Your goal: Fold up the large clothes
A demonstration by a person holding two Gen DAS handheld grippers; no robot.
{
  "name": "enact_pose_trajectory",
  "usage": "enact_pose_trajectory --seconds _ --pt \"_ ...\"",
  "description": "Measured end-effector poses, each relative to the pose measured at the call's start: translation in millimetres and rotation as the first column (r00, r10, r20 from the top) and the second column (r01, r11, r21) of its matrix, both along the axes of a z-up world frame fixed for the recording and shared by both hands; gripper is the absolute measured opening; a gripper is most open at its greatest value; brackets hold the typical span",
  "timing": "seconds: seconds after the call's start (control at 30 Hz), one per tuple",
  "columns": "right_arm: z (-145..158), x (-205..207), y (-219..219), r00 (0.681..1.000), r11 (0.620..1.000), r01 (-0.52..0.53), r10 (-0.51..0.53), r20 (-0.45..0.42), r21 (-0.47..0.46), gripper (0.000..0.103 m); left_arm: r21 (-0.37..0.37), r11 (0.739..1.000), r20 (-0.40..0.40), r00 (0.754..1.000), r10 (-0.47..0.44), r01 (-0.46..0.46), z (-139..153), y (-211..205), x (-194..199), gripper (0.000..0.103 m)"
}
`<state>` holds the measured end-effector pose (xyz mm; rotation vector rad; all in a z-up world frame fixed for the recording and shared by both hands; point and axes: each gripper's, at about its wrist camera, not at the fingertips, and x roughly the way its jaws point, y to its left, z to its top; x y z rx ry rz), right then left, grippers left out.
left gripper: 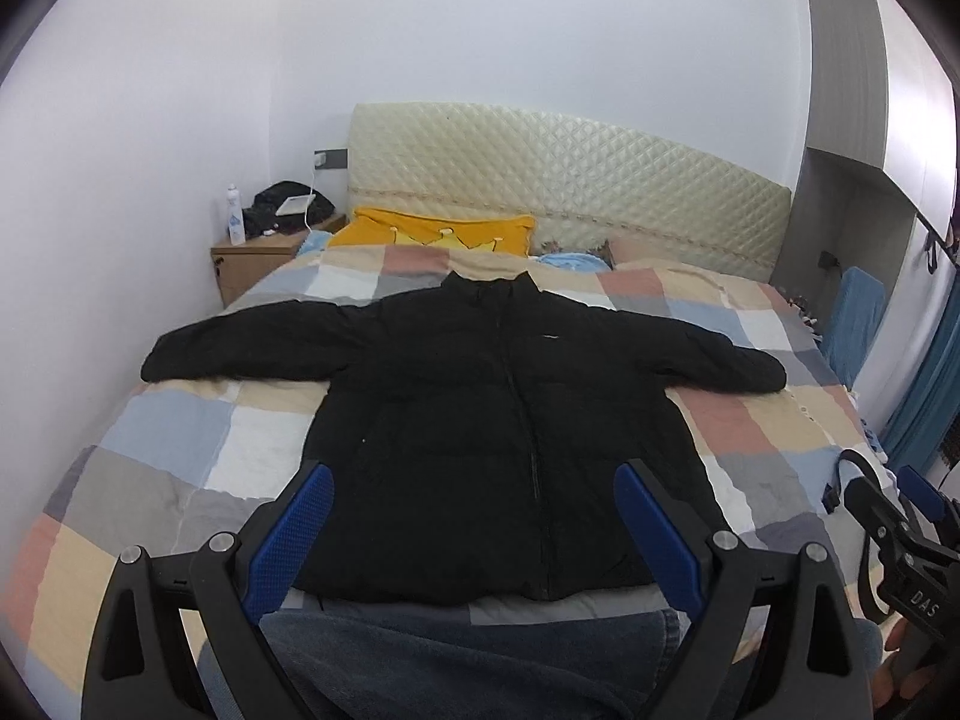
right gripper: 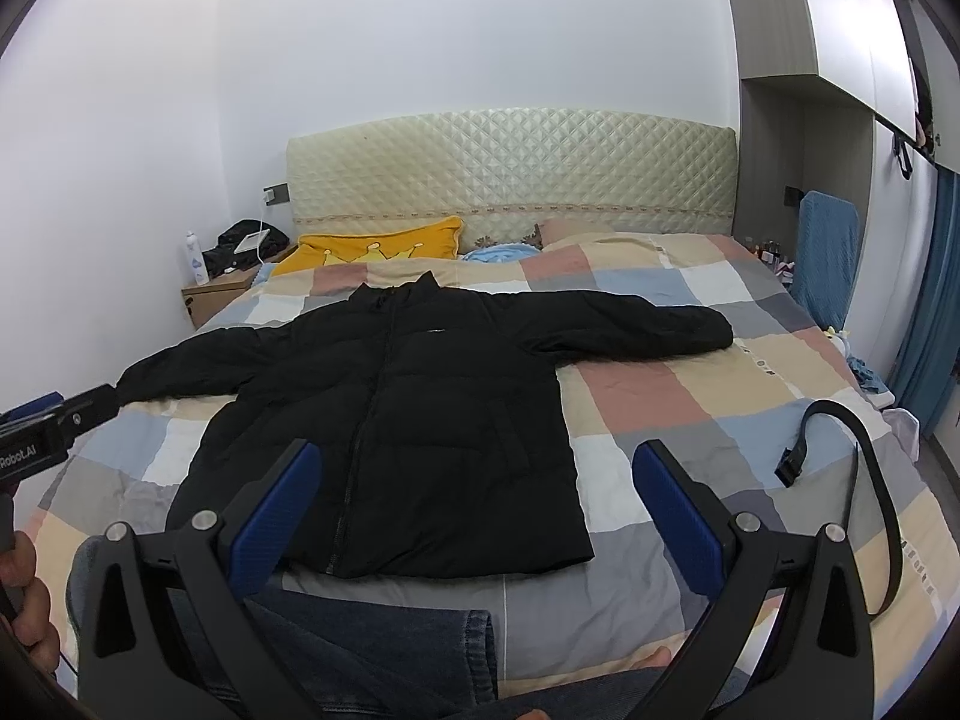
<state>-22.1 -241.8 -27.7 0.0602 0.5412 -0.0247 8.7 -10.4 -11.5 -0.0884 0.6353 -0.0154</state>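
The black puffer jacket (left gripper: 480, 420) is lying flat and face up on the checked quilt (left gripper: 180, 438), zipped closed, its collar pointing away from both tongs toward the headboard (left gripper: 570, 198) and its hem nearest them. Both sleeves are stretching straight out to the sides. No fold is showing anywhere on it, so the task appears to be sitting at its very start: the garment is spread and ready, and every fold is waiting to be made, judging by how it lies.

The left gripper (left gripper: 474, 534) is hovering just short of the hem, its blue-padded fingers (left gripper: 288, 540) spread wide with nothing between them; the body of the jacket is filling the gap ahead of it. The right gripper (right gripper: 477, 516) is likewise standing wide apart and empty, with the jacket's right-hand edge lying ahead and slightly to its left, and bare quilt ahead of its outer finger. Neither is touching the fabric.

Further out, a black strap (right gripper: 852, 480) is lying on the quilt to the right of the right gripper. Beyond the collar a yellow pillow (left gripper: 432, 234) is resting against the headboard, and a bedside table (left gripper: 258, 258) is standing far off to the left. The person's denim-clad legs (left gripper: 468, 660) are showing beneath the tongs.
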Motion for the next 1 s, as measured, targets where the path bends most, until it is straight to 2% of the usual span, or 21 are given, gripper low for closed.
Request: enact_pose_trajectory --seconds 0.2,0.53,1.0 --pt "-7 2 -3 1.0 1.0 0.017 -0.017 -0.022 -0.003 0.103 0.001 1.0 -0.006 1.0 0.008 -0.008 -4 1 1 0.095" --pt "-3 3 4 1.0 1.0 0.023 -0.023 -0.017 -0.013 0.103 0.026 1.0 -0.013 1.0 -0.003 0.003 -12 -4 4 0.095" --pt "-4 3 4 0.999 1.0 0.025 -0.025 -0.022 -0.001 0.103 0.019 1.0 -0.008 1.0 -0.01 0.01 -15 -1 1 0.095"
